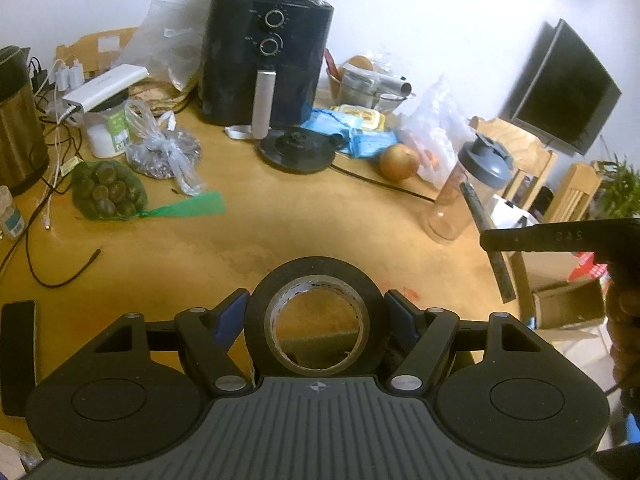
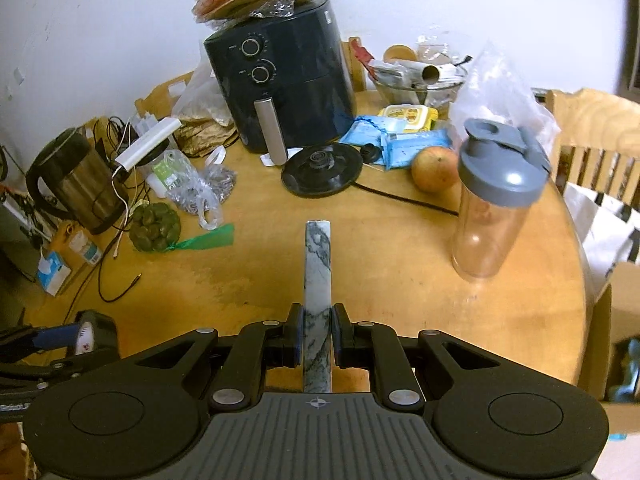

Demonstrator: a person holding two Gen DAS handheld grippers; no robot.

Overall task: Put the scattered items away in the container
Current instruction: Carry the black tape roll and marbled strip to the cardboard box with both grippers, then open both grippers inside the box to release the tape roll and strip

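Black tape roll upright, cardboard core, marble-patterned bar slim, grey-veined

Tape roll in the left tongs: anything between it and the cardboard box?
Yes: the right tongs, shut on a marbled bar, hang over the table edge between the tape roll and the cardboard box.

The only lettering that reads is "DAS", in raised capitals on the black right gripper seen near the right edge of the left wrist view. The printing beside the air fryer dials and on the yellow packet is too small and blurred to read.
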